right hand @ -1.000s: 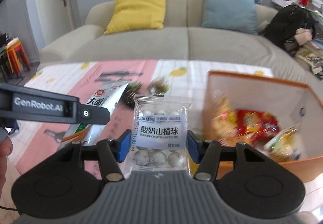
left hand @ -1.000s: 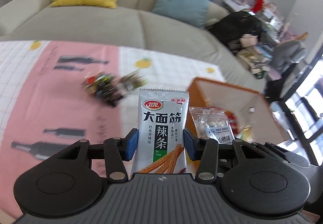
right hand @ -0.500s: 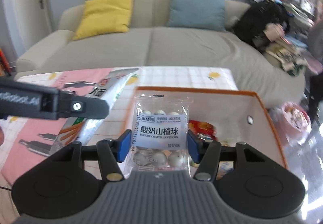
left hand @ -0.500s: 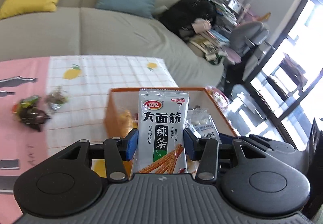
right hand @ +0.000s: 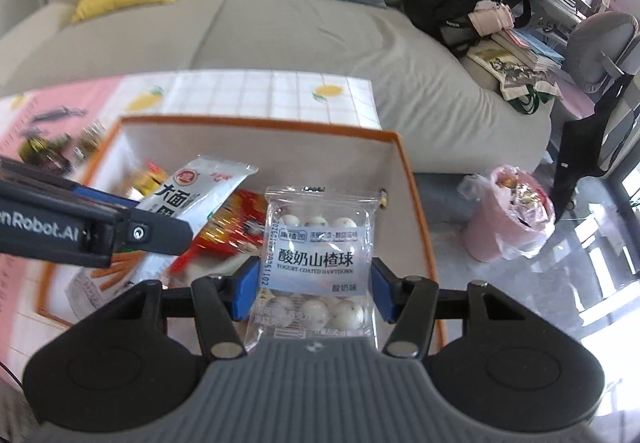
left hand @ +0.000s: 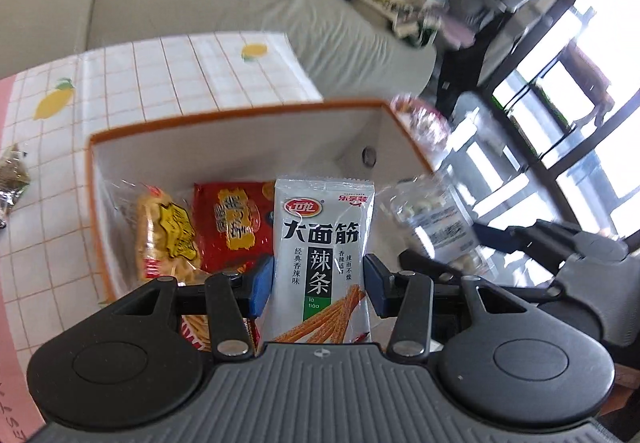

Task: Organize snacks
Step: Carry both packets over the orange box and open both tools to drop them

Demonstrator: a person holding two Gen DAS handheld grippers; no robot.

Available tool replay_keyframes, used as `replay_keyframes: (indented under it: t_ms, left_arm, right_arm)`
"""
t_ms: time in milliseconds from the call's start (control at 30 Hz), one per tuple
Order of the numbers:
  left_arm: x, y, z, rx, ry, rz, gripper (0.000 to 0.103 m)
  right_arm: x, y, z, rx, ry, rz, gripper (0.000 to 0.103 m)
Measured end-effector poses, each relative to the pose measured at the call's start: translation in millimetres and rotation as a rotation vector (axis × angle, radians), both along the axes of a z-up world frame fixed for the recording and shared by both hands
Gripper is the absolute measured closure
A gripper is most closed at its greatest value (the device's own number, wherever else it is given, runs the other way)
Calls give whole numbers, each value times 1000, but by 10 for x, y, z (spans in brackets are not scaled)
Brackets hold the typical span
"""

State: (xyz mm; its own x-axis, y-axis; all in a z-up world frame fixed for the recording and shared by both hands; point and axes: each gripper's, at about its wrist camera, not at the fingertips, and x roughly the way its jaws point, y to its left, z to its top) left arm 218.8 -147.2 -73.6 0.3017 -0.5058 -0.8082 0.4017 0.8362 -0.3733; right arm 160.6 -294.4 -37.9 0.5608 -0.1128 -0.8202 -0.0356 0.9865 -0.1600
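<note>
Held upright in the left gripper (left hand: 319, 285): a silver snack packet (left hand: 323, 263), blue pads pressing its two sides. Printed on it in bold black, "大面筋", with "辣条" in white on a black-and-green band, "là tiáo" beneath, a red oval logo at the top left, and orange ridged sticks pictured at the bottom. Poised over the orange-rimmed box (left hand: 240, 111), above its near side.

Clamped in the right gripper (right hand: 310, 289): a clear sachet (right hand: 318, 263) of white speckled balls, pads squeezing both edges. White label reading "酸奶山楂球", "YOGURT-COATED HAWTHORN" under it, "酸奶味" lower right. Likewise suspended over the box, toward its right wall.

Inside the box, pale walls with a small round fastener on the right one: a clear bag with a yellow label (left hand: 166, 239) holding pale sticks at the left wall, and a red packet with yellow lettering (left hand: 232, 227) just beside it toward the middle; lettering on both too blurred to read.

In the right wrist view, "nRobot.AI" legible in white on the side of the left gripper's black arm.

Outside the box on the checked, lemon-printed tabletop (left hand: 192, 75), to its left: a few dark wrapped snacks (right hand: 44, 153), blurred. Beyond the box's right wall, on the floor: a pink bin (right hand: 508, 211) lined with a clear bag, full of wrappers.
</note>
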Motion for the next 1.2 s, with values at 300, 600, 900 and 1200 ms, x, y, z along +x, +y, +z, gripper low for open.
replay_keyframes:
  t_ms: [300, 600, 900, 1200]
  left_arm:
    - [88, -356, -289, 199, 63, -38, 48]
    - [236, -436, -479, 246, 125, -38, 48]
    - [261, -440, -510, 258, 149, -46, 34]
    - [205, -425, -441, 266, 143, -71, 24]
  right_arm:
    - [185, -51, -344, -165, 71, 87, 46]
    - [286, -70, -555, -181, 167, 135, 46]
    - [410, -136, -666, -183, 242, 125, 45]
    - [444, -133, -654, -192, 276, 111, 42]
